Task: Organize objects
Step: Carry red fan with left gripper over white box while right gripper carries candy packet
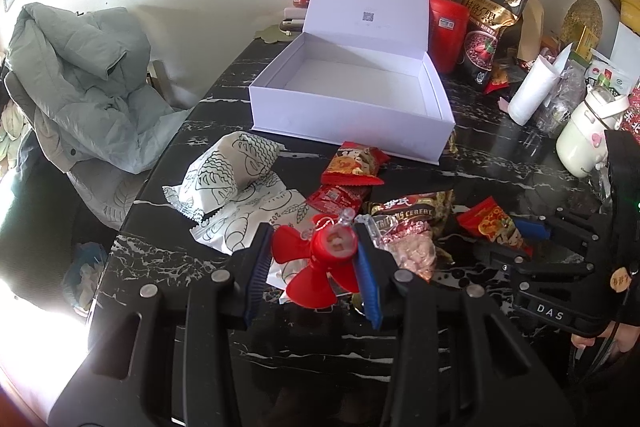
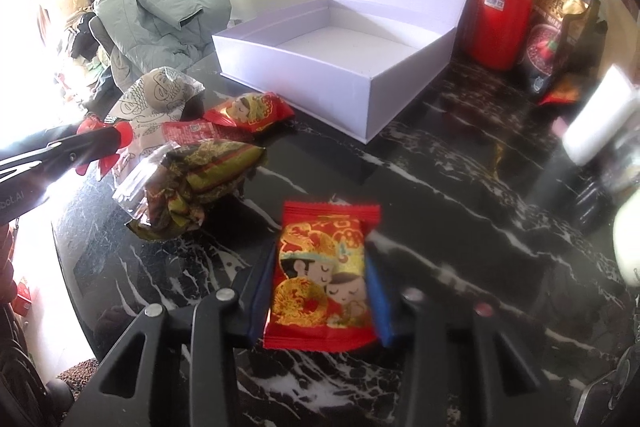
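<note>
Right wrist view: right tool (image 2: 320,283) grips red candy packet (image 2: 322,277), long axis along fingers.

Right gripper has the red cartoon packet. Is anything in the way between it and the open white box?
Nothing visible blocks it. The right gripper holds the red packet, and bare black marble table lies between it and the white box. The box's lid is up and its inside looks empty. The other snacks sit off to the left.

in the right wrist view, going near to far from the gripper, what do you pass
red cartoon-couple snack packet in the right gripper → bare black marble tabletop → open white cardboard box → red plastic canister
</note>
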Motion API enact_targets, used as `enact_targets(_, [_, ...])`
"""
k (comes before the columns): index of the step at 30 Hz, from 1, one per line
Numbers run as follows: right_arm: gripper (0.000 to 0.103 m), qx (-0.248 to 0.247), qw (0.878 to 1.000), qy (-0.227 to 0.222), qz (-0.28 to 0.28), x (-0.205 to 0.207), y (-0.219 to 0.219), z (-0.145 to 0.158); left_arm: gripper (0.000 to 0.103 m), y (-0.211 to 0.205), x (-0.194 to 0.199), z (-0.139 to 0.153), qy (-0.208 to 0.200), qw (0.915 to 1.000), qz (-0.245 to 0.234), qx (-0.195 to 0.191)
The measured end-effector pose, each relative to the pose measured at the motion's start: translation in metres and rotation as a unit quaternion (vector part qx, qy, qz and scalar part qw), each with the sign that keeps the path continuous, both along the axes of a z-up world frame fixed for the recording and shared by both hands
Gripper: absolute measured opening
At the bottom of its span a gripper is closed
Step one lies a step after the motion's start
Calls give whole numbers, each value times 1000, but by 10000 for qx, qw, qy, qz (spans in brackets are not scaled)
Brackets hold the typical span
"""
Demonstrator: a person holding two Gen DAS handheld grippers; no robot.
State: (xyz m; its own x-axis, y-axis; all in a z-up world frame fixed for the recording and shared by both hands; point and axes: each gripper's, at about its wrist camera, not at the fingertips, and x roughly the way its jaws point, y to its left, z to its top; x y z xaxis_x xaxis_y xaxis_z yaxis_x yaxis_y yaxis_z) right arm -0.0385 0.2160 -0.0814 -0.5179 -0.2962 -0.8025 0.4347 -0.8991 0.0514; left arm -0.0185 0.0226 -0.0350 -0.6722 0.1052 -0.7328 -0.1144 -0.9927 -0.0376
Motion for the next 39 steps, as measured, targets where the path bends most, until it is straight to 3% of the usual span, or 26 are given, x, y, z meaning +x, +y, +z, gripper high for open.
enact_targets(8, [42, -91, 9996, 262, 73, 16, 11, 25, 38, 15, 5, 12, 69, 9997, -221, 106])
enact_targets(24, [42, -218, 9967, 733, 274, 41, 32, 65, 38, 54, 18, 41, 323, 9973, -661, -70])
enact_targets(39, [42, -230, 9956, 860, 304, 16, 38, 84, 38, 72, -16, 46, 229, 9958, -882, -15])
